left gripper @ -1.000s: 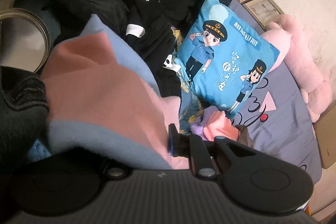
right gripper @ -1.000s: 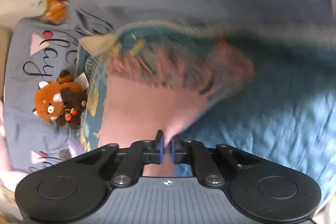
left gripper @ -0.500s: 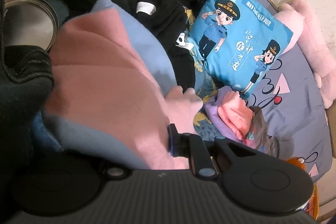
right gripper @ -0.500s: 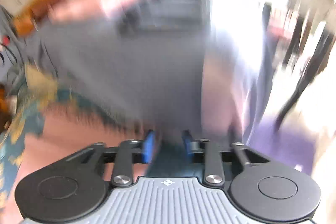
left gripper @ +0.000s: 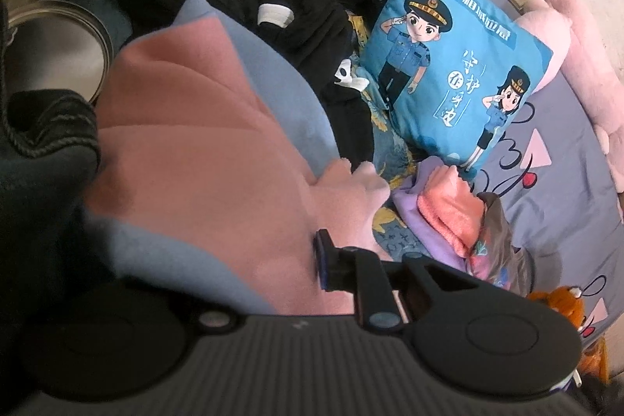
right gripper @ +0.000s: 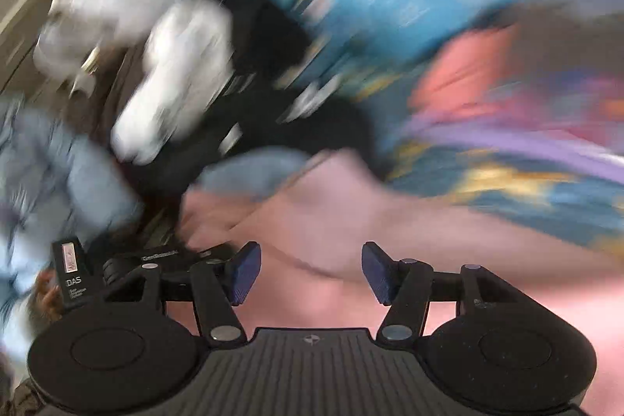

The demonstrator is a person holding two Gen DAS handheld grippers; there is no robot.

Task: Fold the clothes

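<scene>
The left gripper pinches a pink-and-blue fleece garment, its jaws easing apart. A blue cartoon-police cushion leans nearby on the bed.

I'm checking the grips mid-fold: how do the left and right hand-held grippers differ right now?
The left hand-held gripper has pink fabric bunched against its one visible finger, the other hidden under the cloth; the right hand-held gripper has its jaws wide apart and opening, with nothing between them. The left view is sharp, the right view heavily smeared. Both point at the same pink and light-blue garment.
</scene>
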